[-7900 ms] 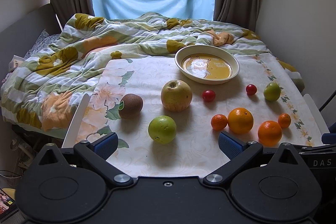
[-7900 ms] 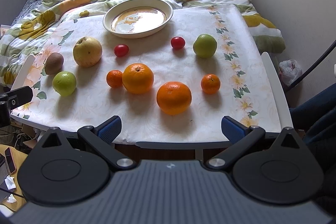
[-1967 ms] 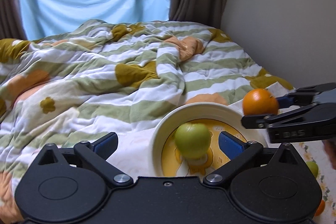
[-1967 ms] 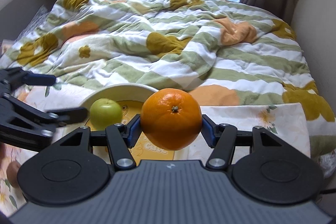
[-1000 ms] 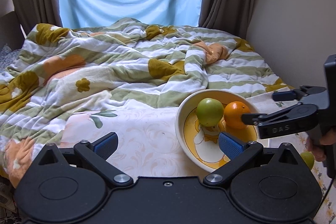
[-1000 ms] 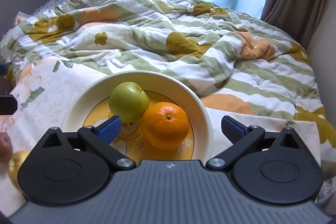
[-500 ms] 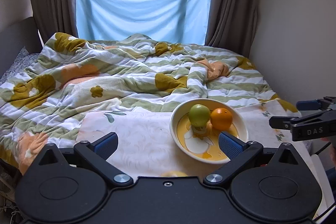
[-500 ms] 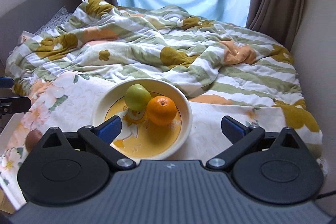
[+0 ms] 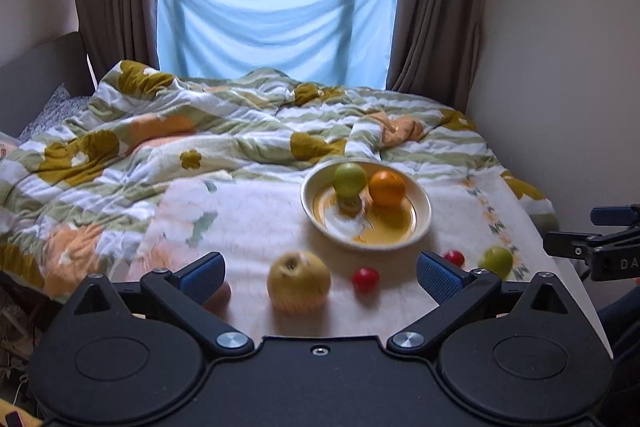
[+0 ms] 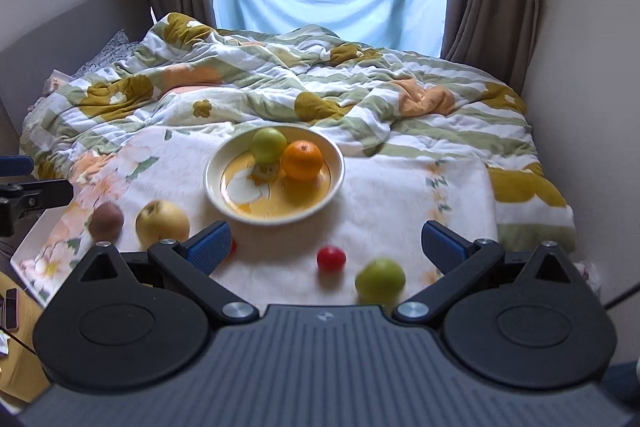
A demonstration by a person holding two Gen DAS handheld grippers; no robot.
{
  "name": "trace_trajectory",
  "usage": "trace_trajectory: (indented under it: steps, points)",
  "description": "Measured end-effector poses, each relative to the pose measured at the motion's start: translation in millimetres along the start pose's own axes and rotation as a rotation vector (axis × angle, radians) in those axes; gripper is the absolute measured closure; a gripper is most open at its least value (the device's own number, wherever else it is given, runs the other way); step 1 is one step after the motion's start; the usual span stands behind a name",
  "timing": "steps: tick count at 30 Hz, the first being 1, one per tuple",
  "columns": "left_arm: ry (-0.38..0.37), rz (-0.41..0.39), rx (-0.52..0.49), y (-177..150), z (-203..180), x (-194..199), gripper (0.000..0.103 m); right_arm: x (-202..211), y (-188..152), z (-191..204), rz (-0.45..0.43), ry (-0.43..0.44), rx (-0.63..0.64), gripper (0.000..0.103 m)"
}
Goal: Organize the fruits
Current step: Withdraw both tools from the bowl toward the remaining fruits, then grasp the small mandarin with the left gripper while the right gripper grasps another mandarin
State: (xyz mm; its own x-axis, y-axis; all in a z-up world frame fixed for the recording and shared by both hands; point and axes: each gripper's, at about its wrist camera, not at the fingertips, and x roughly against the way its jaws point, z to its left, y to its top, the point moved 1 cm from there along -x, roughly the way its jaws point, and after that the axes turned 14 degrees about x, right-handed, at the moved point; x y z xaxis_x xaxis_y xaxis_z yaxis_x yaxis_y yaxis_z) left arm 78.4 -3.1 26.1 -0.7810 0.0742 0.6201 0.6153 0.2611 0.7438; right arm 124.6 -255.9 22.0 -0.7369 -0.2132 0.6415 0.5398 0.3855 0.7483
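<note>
A cream bowl (image 9: 422, 223) (image 10: 216, 195) on the floral-cloth table holds a green apple (image 9: 350, 179) (image 10: 269, 144) and an orange (image 9: 387, 187) (image 10: 302, 159). A yellow pear-like fruit (image 9: 299, 281) (image 10: 162, 223), two red cherry tomatoes (image 9: 365, 279) (image 10: 331, 258), a second green apple (image 9: 496, 261) (image 10: 380, 279) and a brown kiwi (image 10: 105, 221) lie on the cloth in front of the bowl. My left gripper (image 9: 318, 273) is open and empty, above the table's near side. My right gripper (image 10: 324, 241) is open and empty, also back from the bowl.
A rumpled flowered quilt (image 9: 240, 131) covers the bed behind the table. A wall (image 9: 560, 67) runs along the right. The right gripper shows at the right edge of the left wrist view (image 9: 600, 247). The table's white edge (image 10: 28, 247) shows at left.
Both grippers have drawn back and up from the bowl, so more loose fruit shows in front. The orange and the green apple stay in the bowl.
</note>
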Motion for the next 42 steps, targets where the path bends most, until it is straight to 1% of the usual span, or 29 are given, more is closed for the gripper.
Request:
trace_trajectory:
  steps: [4,8,11,19,20,21,25,27,29,31,33,34,35,36,37,39,42]
  points:
    - [-0.004,0.031,-0.006,-20,-4,0,0.000,13,-22,-4,0.007,0.012,-0.039,0.000]
    - [-0.022,0.067,-0.032,-42,-12,-13,0.000,14,-45,-7,0.024,-0.007,-0.055,0.000]
    - [-0.037,0.097,-0.056,-60,-18,-27,0.000,5,-64,-8,0.051,-0.016,-0.046,0.000]
    - [-0.056,0.167,-0.099,-99,-34,-70,0.002,-32,-110,-14,0.109,0.005,-0.032,0.000]
    - [-0.055,0.175,-0.101,-102,-35,-74,0.004,-36,-114,-15,0.112,0.007,-0.030,0.000]
    - [-0.057,0.183,-0.101,-105,-36,-79,0.009,-39,-118,-15,0.116,0.008,-0.028,0.000]
    - [-0.056,0.206,-0.108,-114,-40,-95,0.015,-52,-130,-20,0.134,0.018,-0.023,0.000]
    - [-0.049,0.205,-0.117,-117,-42,-101,0.028,-56,-134,-21,0.140,0.027,-0.017,0.000]
    - [-0.036,0.206,-0.121,-119,-43,-106,0.034,-60,-138,-21,0.148,0.038,-0.011,0.000]
    - [-0.028,0.198,-0.118,-119,-44,-111,0.036,-64,-141,-20,0.154,0.053,-0.002,0.005]
    - [-0.019,0.191,-0.119,-119,-44,-114,0.043,-68,-143,-18,0.162,0.061,0.006,0.007]
    - [-0.014,0.190,-0.122,-119,-45,-116,0.044,-69,-144,-18,0.164,0.064,0.005,0.008]
    - [-0.011,0.191,-0.123,-119,-45,-118,0.047,-71,-145,-18,0.166,0.069,0.003,0.008]
    - [-0.010,0.194,-0.121,-119,-45,-119,0.055,-72,-145,-18,0.167,0.074,0.001,0.009]
    - [-0.011,0.198,-0.117,-119,-45,-120,0.061,-74,-145,-18,0.169,0.077,0.001,0.009]
    - [-0.014,0.199,-0.109,-118,-45,-121,0.062,-76,-143,-17,0.170,0.083,0.006,0.011]
    - [-0.013,0.199,-0.107,-119,-45,-121,0.063,-80,-142,-17,0.173,0.096,0.016,0.017]
